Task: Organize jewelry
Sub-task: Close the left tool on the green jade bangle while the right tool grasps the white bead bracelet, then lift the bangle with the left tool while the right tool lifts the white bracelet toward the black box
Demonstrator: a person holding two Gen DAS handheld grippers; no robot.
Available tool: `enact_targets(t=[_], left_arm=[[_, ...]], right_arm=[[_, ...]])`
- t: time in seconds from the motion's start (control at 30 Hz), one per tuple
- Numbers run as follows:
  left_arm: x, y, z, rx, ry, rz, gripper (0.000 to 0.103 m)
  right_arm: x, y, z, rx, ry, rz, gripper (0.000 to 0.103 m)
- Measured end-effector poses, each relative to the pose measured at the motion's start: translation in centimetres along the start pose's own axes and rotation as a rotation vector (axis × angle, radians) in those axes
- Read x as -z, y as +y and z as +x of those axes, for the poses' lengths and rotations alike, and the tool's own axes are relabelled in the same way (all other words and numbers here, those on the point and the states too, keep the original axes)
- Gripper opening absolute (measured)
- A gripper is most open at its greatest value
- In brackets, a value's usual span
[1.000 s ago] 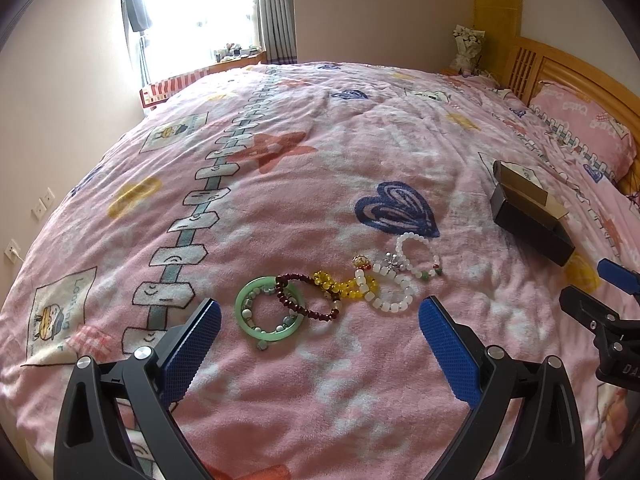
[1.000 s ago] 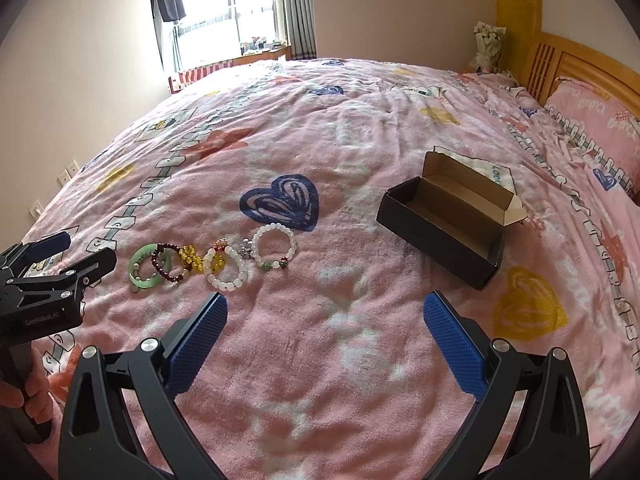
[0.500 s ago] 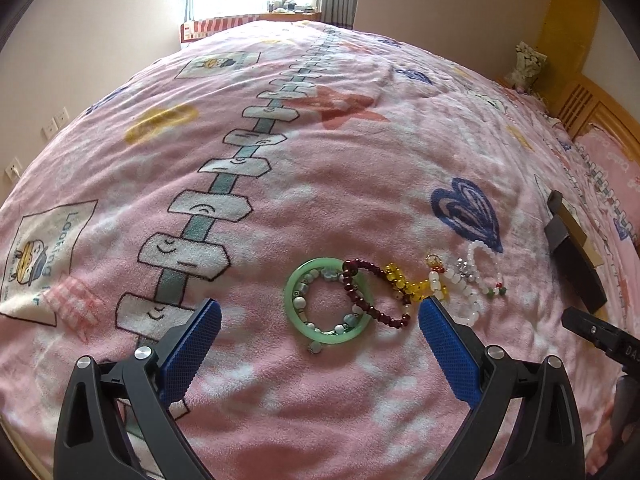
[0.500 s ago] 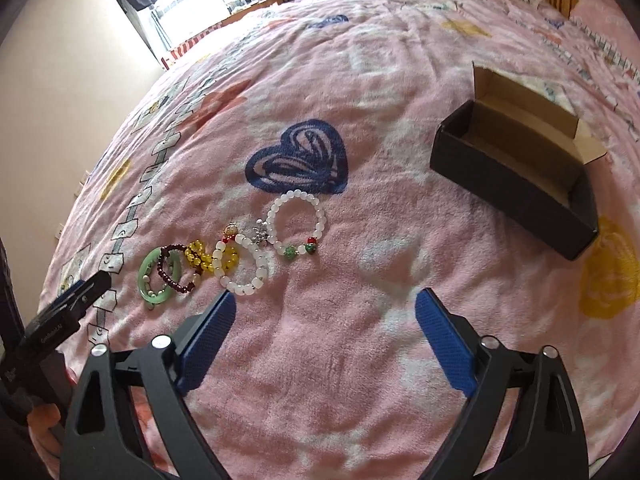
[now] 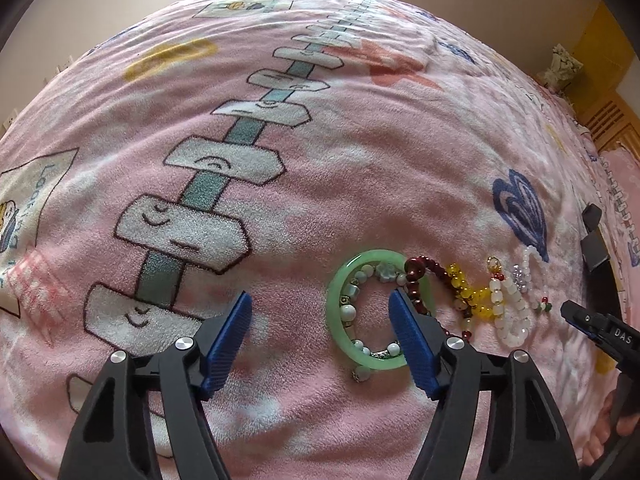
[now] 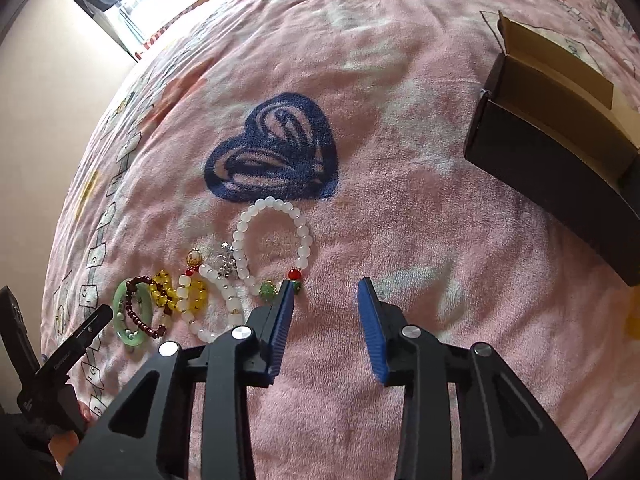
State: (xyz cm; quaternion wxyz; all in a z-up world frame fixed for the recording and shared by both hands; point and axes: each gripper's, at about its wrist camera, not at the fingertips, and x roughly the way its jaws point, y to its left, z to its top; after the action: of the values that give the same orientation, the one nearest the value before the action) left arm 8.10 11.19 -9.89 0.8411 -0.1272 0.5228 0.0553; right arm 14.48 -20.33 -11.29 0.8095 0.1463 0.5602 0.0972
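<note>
On the pink blanket point(image 5: 360, 168), both grippers, left point(image 5: 320, 320) and right point(image 6: 325, 300), gape beside bracelets point(image 6: 272, 240)

The right gripper point(image 6: 325, 289) is held open just beside the white bead bracelet point(image 6: 274, 240), its left fingertip touching the bracelet's red bead (contact looks slight). A black box point(image 6: 560, 176) is seen well right of the bracelet.

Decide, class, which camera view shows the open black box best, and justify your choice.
The right wrist view. There the black box shows its long dark side, open top and cardboard flap, though the frame edge crops it. The left wrist view catches only a thin dark sliver of it at the right edge.
</note>
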Motion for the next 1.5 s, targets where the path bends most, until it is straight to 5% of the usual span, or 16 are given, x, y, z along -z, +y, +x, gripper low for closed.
enact_targets(t=[0.43, 0.67, 1.5], left_arm=[[-0.2, 0.7, 0.8, -0.021, 0.006, -0.011, 0.053], [-0.3, 0.6, 1.1, 0.026, -0.002, -0.020, 0.023], [-0.4, 0.4, 1.5, 0.099, -0.006, -0.043, 0.015]], right_arm=[[-1.8, 0.1, 3.2, -0.100, -0.007, 0.014, 0.026], [-1.4, 0.6, 3.6, -0.093, -0.042, 0.000, 0.010], [-0.9, 0.7, 3.8, -0.092, -0.067, -0.020, 0.009]])
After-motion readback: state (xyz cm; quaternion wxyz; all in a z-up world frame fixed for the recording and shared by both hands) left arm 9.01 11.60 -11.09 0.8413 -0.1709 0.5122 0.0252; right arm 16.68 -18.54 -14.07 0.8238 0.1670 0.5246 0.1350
